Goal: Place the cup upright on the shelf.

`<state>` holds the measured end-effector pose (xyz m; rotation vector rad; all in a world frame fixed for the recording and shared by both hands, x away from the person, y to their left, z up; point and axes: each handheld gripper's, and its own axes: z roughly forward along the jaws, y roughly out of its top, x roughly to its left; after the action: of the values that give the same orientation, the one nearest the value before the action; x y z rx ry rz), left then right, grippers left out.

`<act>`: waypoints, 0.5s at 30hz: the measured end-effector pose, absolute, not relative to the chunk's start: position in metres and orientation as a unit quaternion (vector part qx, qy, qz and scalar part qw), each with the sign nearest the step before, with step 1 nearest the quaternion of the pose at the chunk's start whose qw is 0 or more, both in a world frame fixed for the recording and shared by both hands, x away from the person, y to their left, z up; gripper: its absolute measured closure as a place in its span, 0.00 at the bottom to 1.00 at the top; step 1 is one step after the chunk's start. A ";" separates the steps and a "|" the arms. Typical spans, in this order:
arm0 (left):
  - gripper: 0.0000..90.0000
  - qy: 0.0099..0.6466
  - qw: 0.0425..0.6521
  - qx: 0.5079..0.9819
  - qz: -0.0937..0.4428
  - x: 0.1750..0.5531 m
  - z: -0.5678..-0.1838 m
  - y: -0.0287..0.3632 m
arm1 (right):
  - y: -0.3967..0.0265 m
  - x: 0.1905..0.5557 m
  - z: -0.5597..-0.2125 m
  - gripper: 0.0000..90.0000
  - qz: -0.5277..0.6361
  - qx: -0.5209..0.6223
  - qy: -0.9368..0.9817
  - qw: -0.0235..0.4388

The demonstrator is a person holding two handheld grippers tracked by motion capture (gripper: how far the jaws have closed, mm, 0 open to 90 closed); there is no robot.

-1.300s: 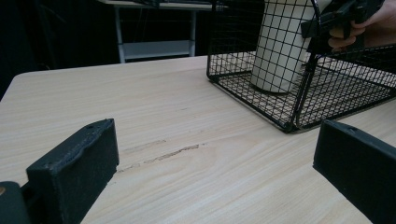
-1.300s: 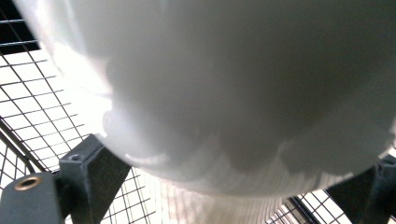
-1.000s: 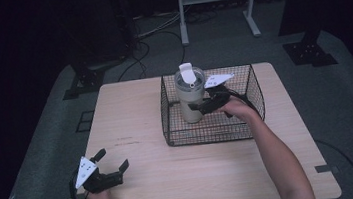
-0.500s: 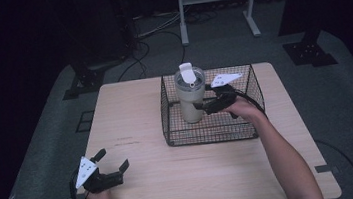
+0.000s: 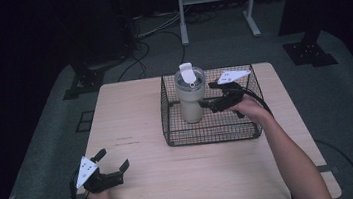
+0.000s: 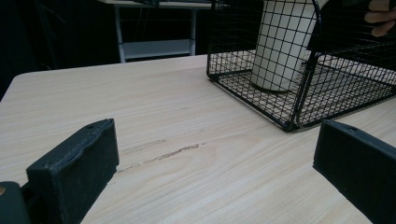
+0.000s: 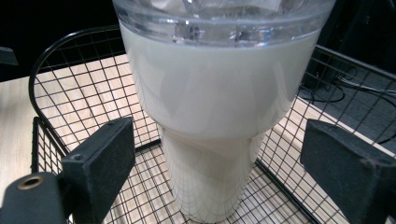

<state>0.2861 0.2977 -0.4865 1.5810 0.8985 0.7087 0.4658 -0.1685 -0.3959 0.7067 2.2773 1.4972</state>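
The wire basket (image 5: pixel 212 125) serves as the landmark; it sits on the far right part of the wooden table (image 5: pixel 141 113).

Well to the left of the basket and nearer the person, the left gripper (image 5: pixel 114 169) rests low at the table's near left corner. Its jaws stand wide apart and hold nothing; in the left gripper view they frame bare wood, with the basket's near corner (image 6: pixel 292 123) ahead to the right. It looks idle for this step.

Inside the basket, toward its left wall, a cream tumbler (image 5: pixel 191 98) stands upright on the mesh floor, capped by a clear lid (image 5: pixel 189 75) with a white flip tab raised.

Just right of the tumbler, still within the basket, the right gripper (image 5: pixel 204 105) reaches in over the right rim, pointing at the cup's body. Its jaws are spread, one on either side of the tumbler (image 7: pixel 210 121), not touching it in the right gripper view.

The work in hand seems to be grasping the tumbler to lift it out of the basket. The risks, as I judge them:
- The body is smooth and tapers downward, so a pinch set low or shallow could slip as the cup rises.
- If one jaw meets the cup first, it could shove or tip the tall tumbler against the left wall.
- A lift that is not straight up could catch the base or the jaws on the basket's rim, dragging the light basket along the table.
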 end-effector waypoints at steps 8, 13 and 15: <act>0.00 0.380 0.559 0.672 0.301 0.286 -0.487 0.298 | -0.178 0.459 -0.385 0.11 0.530 0.251 0.793 0.166; 0.00 0.380 0.559 0.673 0.301 0.286 -0.487 0.298 | -0.185 0.455 -0.380 0.11 0.529 0.262 0.790 0.165; 0.00 0.380 0.559 0.673 0.301 0.286 -0.487 0.297 | -0.188 0.452 -0.376 0.11 0.532 0.265 0.787 0.164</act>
<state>0.2860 0.2974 -0.4866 1.5865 0.8963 0.7110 0.4523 -0.1876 -0.3764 0.7551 2.2447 1.5177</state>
